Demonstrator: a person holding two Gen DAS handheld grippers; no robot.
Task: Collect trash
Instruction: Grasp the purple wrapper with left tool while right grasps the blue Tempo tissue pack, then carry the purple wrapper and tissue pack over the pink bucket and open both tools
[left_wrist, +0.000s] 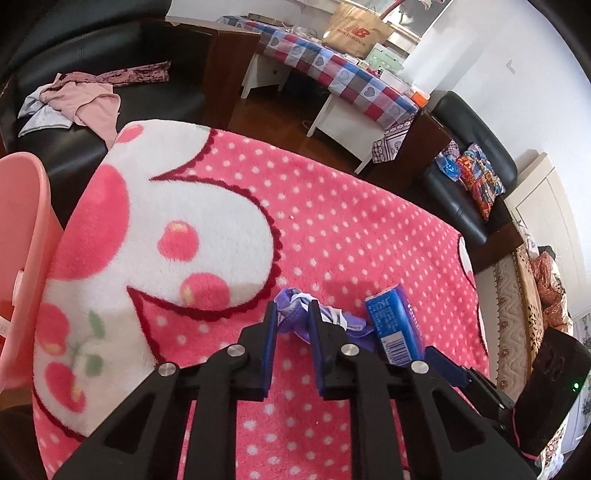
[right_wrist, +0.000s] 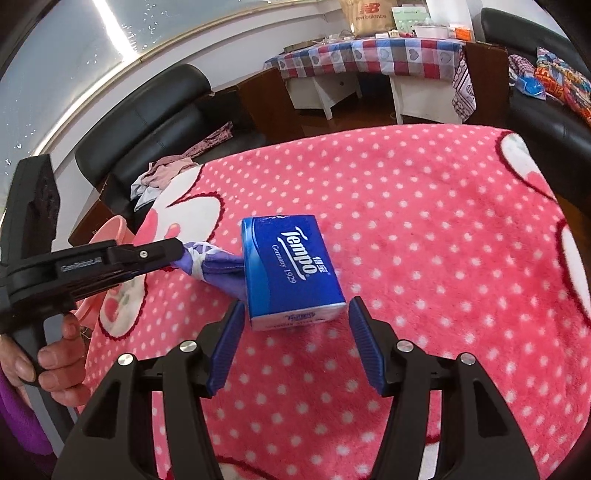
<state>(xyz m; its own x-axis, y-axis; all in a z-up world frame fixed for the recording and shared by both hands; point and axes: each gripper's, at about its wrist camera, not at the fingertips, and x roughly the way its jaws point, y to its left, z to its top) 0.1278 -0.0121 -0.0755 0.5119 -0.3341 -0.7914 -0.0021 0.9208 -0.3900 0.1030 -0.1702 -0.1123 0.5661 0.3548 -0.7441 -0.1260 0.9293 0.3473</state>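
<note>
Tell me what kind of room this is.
Probably a home living room: black leather sofas with clothes on them, a table under a checked heart-print cloth, and a pink polka-dot fleece blanket covering the work surface.

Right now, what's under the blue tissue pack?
The tissue pack lies on the pink dotted blanket. The purple wrapper meets its left side; whether the wrapper runs under the pack is hidden.

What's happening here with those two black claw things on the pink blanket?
A person is tidying up with a handheld gripper in each hand. The left gripper is pinched on a crumpled purple wrapper lying on the pink blanket. The right gripper is open, its fingers either side of a blue Tempo tissue pack.
</note>
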